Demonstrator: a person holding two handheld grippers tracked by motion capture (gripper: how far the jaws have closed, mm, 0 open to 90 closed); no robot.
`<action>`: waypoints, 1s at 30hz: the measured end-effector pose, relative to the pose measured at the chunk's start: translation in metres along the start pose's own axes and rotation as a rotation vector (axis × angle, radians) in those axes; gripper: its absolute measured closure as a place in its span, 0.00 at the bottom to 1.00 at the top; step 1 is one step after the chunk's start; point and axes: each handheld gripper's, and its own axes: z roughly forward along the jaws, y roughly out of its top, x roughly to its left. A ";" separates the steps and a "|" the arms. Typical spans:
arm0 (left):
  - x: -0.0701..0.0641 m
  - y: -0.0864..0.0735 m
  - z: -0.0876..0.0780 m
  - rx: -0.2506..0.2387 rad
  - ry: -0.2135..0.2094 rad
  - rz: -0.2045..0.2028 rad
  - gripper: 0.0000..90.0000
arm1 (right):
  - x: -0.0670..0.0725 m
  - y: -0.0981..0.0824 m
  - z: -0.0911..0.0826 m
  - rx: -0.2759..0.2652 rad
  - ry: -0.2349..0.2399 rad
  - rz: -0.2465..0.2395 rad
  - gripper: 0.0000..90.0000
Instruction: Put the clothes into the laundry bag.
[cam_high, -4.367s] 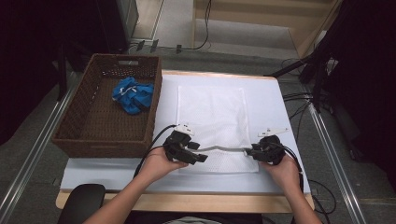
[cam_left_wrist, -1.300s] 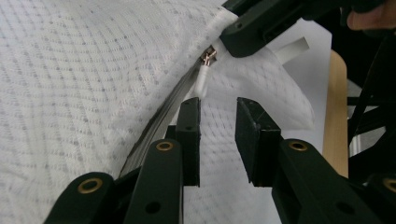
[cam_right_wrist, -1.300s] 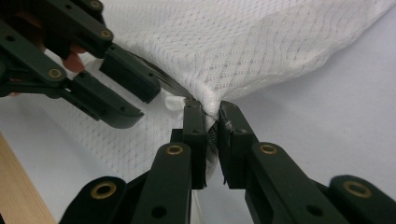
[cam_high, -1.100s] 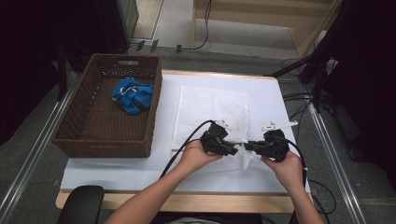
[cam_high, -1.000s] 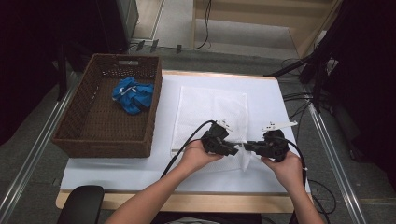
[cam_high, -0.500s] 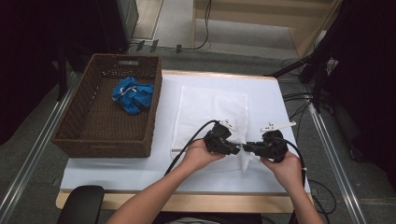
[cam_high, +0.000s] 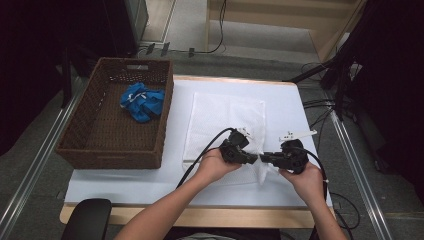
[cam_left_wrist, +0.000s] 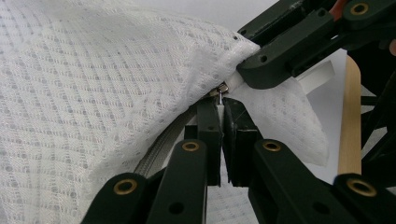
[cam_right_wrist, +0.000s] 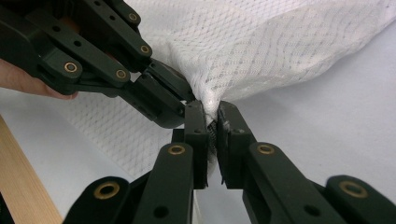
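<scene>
White mesh bag (cam_high: 225, 125) lies flat on the tabletop (cam_high: 295, 107), and its near right corner is lifted up between my two tools. My left tool (cam_high: 253, 159) has just been closing, and in the left gripper view its jaws are now pressed together on the little metal zipper pull (cam_left_wrist: 219, 95). My right tool (cam_high: 263, 157) comes in from 3 o'clock and meets it tip to tip; its jaws pinch the bunched cloth at the end of the zipper, right beside the pull. So both tools touch the bag at almost the same spot, and my left hand (cam_high: 215, 167) is the one on the zipper. The zipper (cam_left_wrist: 156, 156) runs away from that spot along the near edge of the bag, toward 9 o'clock in the high view, so I think the next pull has to go that way while the right tool holds the corner still. I cannot tell if the zipper is open or shut along its length. The tabletop has a smooth pale cover with a wooden edge near me. At 10 o'clock sits a brown woven basket (cam_high: 85, 145) with a blue cloth (cam_high: 142, 101) inside, well apart from the tools. Grey floor, rails and black cables lie around the tabletop.
</scene>
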 end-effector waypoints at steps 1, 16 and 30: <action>0.000 0.000 0.000 0.003 0.001 -0.001 0.98 | 0.000 0.000 0.000 0.000 -0.003 -0.001 0.95; 0.007 -0.005 -0.007 0.010 0.005 -0.015 0.98 | -0.004 -0.001 -0.004 -0.005 -0.019 0.014 0.96; 0.011 -0.011 -0.017 -0.003 -0.038 -0.019 0.98 | -0.006 0.000 -0.001 -0.007 -0.019 0.009 0.96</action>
